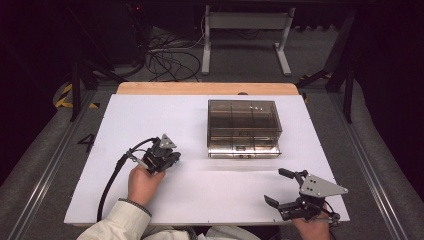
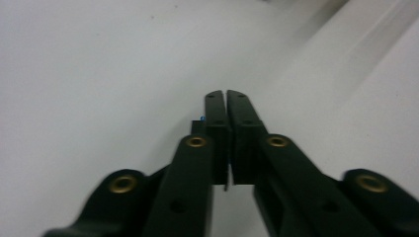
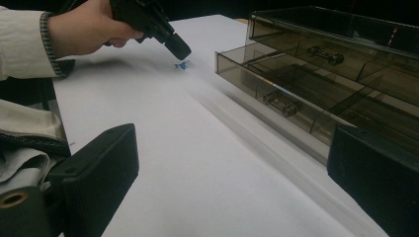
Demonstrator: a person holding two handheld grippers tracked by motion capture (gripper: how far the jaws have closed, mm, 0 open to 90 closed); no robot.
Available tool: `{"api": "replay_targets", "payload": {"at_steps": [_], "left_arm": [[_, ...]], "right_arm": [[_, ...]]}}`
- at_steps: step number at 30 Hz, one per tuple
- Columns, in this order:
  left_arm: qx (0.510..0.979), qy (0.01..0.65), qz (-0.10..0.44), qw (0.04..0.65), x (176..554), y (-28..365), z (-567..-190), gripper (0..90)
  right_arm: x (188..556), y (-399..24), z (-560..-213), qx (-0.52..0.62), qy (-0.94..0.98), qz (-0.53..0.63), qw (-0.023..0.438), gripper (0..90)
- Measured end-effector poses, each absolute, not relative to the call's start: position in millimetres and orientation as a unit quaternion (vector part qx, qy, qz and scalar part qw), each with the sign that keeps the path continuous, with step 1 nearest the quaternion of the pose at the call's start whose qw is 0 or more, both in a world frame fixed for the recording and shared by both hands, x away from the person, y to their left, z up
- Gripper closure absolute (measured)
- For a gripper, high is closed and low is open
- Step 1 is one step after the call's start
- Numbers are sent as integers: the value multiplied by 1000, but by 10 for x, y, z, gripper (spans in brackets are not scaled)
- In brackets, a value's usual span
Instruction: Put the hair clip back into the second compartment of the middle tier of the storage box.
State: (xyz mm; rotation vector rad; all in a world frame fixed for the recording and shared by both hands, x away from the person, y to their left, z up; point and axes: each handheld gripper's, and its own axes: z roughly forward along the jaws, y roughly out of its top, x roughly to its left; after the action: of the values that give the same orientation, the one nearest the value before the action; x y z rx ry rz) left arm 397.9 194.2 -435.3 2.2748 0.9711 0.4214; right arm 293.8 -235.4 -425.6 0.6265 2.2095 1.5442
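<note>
A tiny blue piece (image 3: 182, 65) lies on the white table top (image 1: 150, 115), just under the tip of my left gripper (image 3: 179, 49). It shows as a blue speck (image 2: 202, 117) beside the left jaw. My left gripper (image 1: 172, 159) (image 2: 226, 94) is shut, with its jaws together and nothing visible between them, pointing down at the table. A smoked clear drawer box (image 1: 244, 117) (image 3: 346, 49) stands at the middle right, and its bottom drawer (image 1: 245, 150) (image 3: 276, 84) is pulled out a little. At the front right, my right gripper (image 1: 279, 187) (image 3: 232, 148) is open and holds nothing.
The table top has a wooden strip (image 1: 207, 88) along its far edge. Beyond it are a white frame (image 1: 247, 30) and loose cables (image 1: 167, 57) on the floor. A black cable (image 1: 112, 180) trails from the left gripper. A sleeve (image 3: 24, 39) comes in at the left.
</note>
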Motion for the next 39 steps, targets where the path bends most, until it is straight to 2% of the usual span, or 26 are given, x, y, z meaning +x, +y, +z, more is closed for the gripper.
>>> {"api": "replay_targets", "payload": {"at_steps": [2,6,10,14,20,25,39], "left_arm": [[860,373,165,306,3990,1940,-4363,705],[862,376,157,300,4015,1933,-4402,605],[865,377,155,291,4030,1926,-4425,646],[868,376,153,287,4036,1934,-4431,794],[859,372,179,303,3979,1961,-4334,888],[857,369,184,310,3952,1969,-4298,893],[832,359,184,381,3841,2040,-4113,892]], "right_arm": [[2938,-2354,-4257,222,785,548,186,62],[2936,-2353,-4256,222,784,549,186,62],[2937,-2355,-4256,222,784,548,187,63],[2936,-2353,-4255,221,784,549,187,62],[2936,-2352,-4257,221,784,549,185,62],[2936,-2347,-4256,220,784,549,186,62],[2937,-2352,-4256,221,784,550,186,62]]}}
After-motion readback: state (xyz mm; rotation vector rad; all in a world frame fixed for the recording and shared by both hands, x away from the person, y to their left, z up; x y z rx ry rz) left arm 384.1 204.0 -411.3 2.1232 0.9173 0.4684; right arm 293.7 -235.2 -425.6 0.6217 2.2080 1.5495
